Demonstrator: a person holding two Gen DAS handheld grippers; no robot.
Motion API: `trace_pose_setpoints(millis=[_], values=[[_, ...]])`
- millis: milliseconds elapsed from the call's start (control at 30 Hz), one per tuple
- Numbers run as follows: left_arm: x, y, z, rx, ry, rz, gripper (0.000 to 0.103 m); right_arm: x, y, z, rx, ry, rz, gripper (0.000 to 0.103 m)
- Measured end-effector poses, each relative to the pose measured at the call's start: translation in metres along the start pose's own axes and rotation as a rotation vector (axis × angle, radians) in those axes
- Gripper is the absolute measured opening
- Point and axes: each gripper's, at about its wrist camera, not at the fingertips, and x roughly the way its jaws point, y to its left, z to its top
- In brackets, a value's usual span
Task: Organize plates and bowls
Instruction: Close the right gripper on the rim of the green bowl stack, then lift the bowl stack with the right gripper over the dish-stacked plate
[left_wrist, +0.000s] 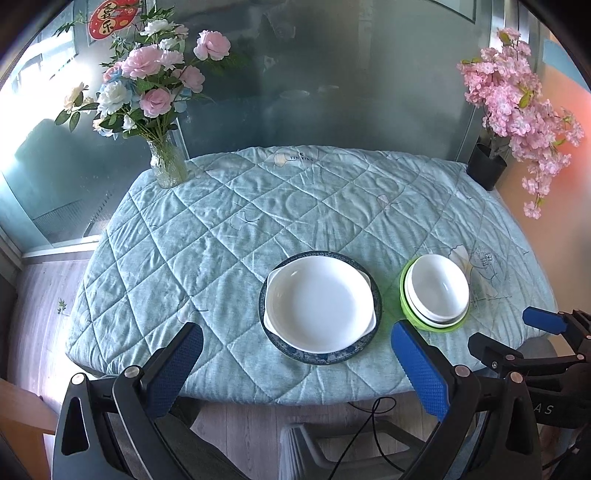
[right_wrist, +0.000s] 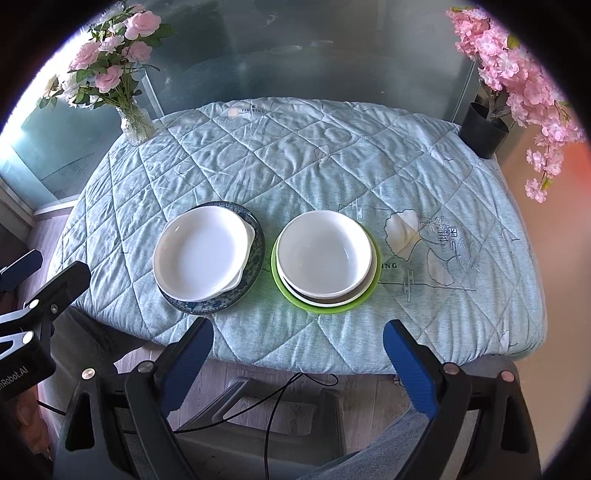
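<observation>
Tongs both spread wide, empty, touching nothing, held off the near edge of the desk (left_wrist: 258, 206). Left tongs (left_wrist: 295, 365): white plate (left_wrist: 319, 302) stacked on blue-patterned plate (left_wrist: 364, 350) just ahead between the fingers. Right tongs (right_wrist: 298, 354): white bowl (right_wrist: 324, 254) nested in another white bowl (right_wrist: 325, 301), on green plate (right_wrist: 321, 308) just ahead, slightly right. Stacks side by side, apart. Glass flower vase (left_wrist: 168, 162) far left, black pot (right_wrist: 484, 129) far right.
</observation>
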Motion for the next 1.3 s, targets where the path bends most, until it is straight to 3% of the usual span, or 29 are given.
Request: trace_pose_setpoints(millis=[100, 300, 567, 867, 967, 1167, 1233, 1300], values=[[0.006, -0.002, 0.001, -0.001, 0.019, -0.003, 0.102, 0.005, -0.005, -0.001, 0.014, 0.007, 0.021, 0.093], [0.038, -0.018, 0.02, 0.001, 0.094, -0.092, 0.102, 0.02, -0.035, 0.007, 0.085, 0.032, 0.006, 0.093], [0.1, -0.068, 0.049, 0.069, 0.185, -0.18, 0.102, 0.039, -0.083, 0.016, 0.165, 0.07, -0.015, 0.093], [0.164, -0.108, 0.063, 0.084, 0.286, -0.248, 0.102, 0.078, -0.11, 0.02, 0.192, 0.137, -0.007, 0.093], [0.186, -0.121, 0.064, 0.099, 0.33, -0.262, 0.096, 0.092, -0.114, 0.022, 0.188, 0.161, 0.013, 0.092], [0.217, -0.136, 0.069, 0.105, 0.404, -0.315, 0.093, 0.114, -0.118, 0.027, 0.185, 0.187, 0.066, 0.089], [0.228, -0.14, 0.07, 0.11, 0.45, -0.338, 0.077, 0.12, -0.12, 0.029, 0.198, 0.198, 0.093, 0.084], [0.236, -0.143, 0.07, 0.112, 0.484, -0.343, 0.074, 0.126, -0.12, 0.03, 0.204, 0.21, 0.118, 0.078]])
